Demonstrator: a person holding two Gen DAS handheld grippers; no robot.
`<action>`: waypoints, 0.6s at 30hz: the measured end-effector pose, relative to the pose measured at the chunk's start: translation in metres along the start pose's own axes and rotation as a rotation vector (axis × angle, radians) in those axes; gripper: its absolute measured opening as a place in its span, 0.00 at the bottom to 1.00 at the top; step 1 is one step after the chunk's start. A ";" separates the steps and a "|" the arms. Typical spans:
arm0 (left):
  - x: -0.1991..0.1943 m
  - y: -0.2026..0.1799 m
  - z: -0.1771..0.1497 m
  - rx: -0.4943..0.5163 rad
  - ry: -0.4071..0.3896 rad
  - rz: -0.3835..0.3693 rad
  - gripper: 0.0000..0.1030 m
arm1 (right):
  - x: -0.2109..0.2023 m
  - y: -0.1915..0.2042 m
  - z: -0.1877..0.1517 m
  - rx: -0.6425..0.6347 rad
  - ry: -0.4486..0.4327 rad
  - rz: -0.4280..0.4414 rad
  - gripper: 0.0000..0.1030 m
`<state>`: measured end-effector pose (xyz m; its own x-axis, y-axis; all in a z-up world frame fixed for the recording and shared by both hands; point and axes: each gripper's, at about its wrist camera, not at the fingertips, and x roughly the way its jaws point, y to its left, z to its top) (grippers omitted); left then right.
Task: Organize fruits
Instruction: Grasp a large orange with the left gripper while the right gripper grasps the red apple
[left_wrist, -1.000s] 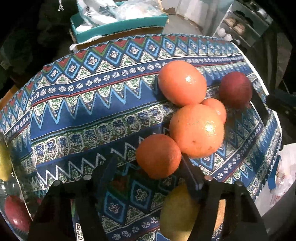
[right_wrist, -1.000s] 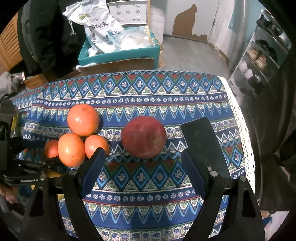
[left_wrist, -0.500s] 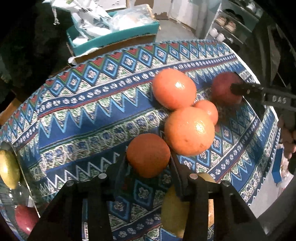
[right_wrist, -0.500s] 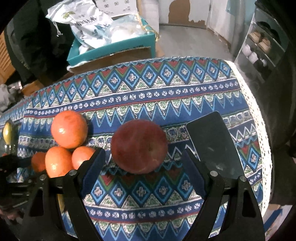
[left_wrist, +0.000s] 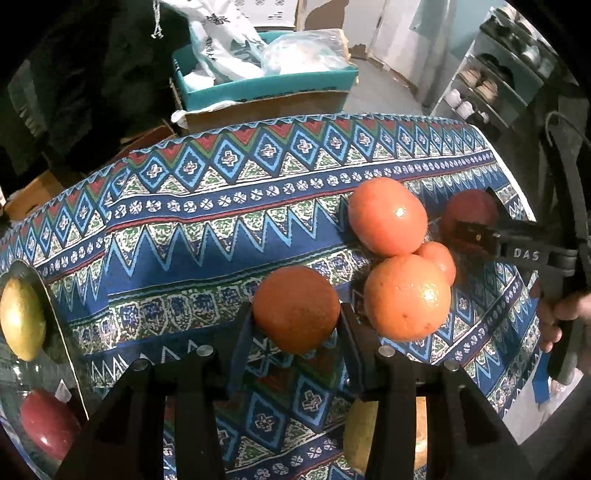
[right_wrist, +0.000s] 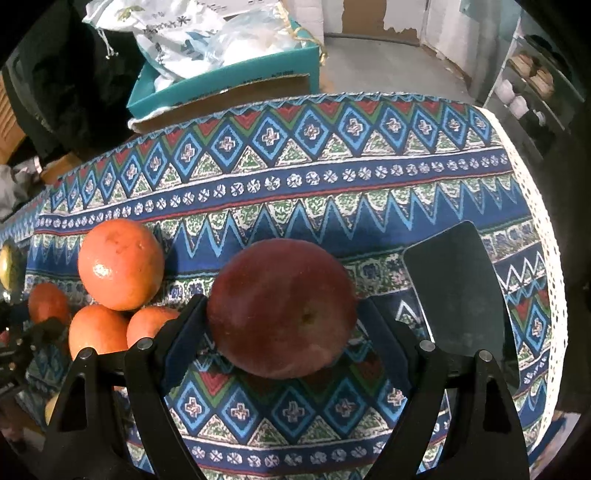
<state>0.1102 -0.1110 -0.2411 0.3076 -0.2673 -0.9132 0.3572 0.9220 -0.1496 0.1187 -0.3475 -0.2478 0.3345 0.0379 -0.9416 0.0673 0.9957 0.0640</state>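
The left gripper (left_wrist: 295, 332) is clamped on a dark orange (left_wrist: 295, 308) at the lower centre of its view. The right gripper (right_wrist: 280, 325) stands wide around a red apple (right_wrist: 282, 308) in the middle of its view, its fingers flanking the fruit without a clear squeeze.

The risks look real. The held orange sits just beside a bigger orange (left_wrist: 406, 297) in a tight cluster at centre right; lifting it carelessly could nudge that neighbour and set the round fruit rolling across the patterned tablecloth (left_wrist: 221, 221) toward the table's edge. The apple is smooth and wide, so an off-centre close could squirt it out sideways. A black slab (right_wrist: 458, 288) lies near the right finger and might be bumped.

Already sorted, a yellow fruit (left_wrist: 22, 319) and a red one (left_wrist: 48, 424) rest in a glass dish (left_wrist: 62, 339) at the left edge.

Readable writing: "DAS" on the other gripper's body at right in the left view. The print on the white bag (right_wrist: 166, 33) at the top is too small to read.
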 end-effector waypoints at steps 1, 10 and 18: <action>0.000 0.001 0.000 -0.004 0.001 0.000 0.44 | 0.003 0.001 0.000 -0.002 0.003 -0.003 0.82; -0.009 0.007 -0.003 -0.023 -0.012 -0.005 0.44 | 0.007 0.008 -0.002 -0.051 -0.020 -0.048 0.77; -0.033 0.010 -0.003 -0.044 -0.059 -0.005 0.44 | -0.011 0.015 -0.003 -0.042 -0.068 -0.070 0.77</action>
<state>0.1015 -0.0918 -0.2135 0.3579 -0.2873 -0.8885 0.3204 0.9315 -0.1722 0.1129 -0.3327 -0.2372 0.3933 -0.0365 -0.9187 0.0540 0.9984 -0.0166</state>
